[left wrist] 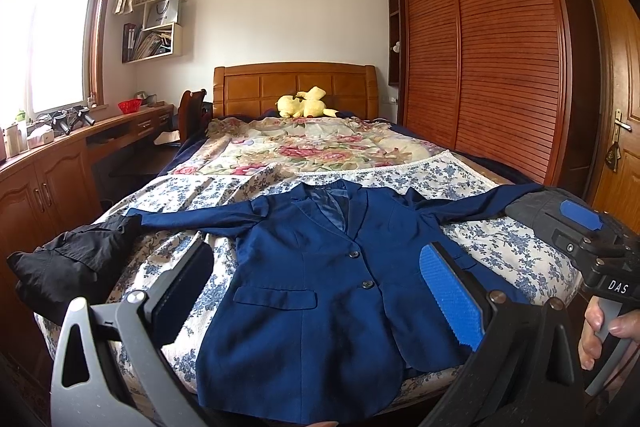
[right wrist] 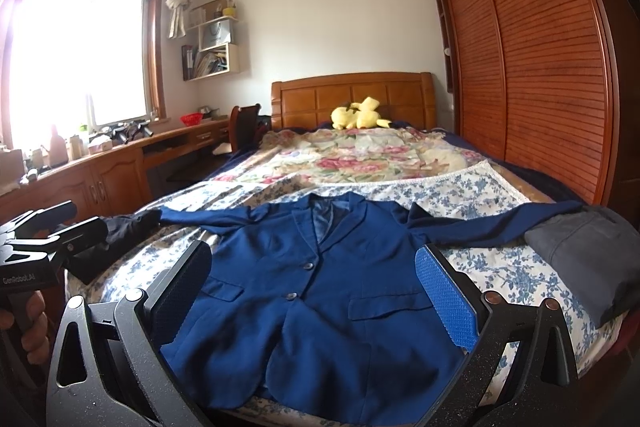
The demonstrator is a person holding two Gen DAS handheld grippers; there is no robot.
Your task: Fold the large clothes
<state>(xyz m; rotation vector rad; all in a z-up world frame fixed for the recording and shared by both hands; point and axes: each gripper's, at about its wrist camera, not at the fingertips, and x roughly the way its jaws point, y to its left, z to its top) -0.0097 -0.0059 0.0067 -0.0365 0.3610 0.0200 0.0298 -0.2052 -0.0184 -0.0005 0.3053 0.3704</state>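
A navy blue blazer [left wrist: 320, 287] lies flat and face up on the foot of the bed, buttoned, with both sleeves spread out sideways; in the right wrist view the blazer [right wrist: 320, 291] fills the middle. My left gripper [left wrist: 316, 291] hovers open above its lower front, nothing between its fingers [left wrist: 452, 303]. My right gripper [right wrist: 316, 291] is also open over the blazer, holding nothing. Neither touches the cloth. A hand [left wrist: 600, 331] holds the right gripper's handle.
A black garment [left wrist: 72, 267] lies at the bed's left edge by the left sleeve. A folded grey garment [right wrist: 588, 259] rests on the right sleeve end. A yellow plush toy [left wrist: 304, 103] sits by the headboard. The wardrobe [left wrist: 500, 67] stands on the right, a desk [left wrist: 60, 163] on the left.
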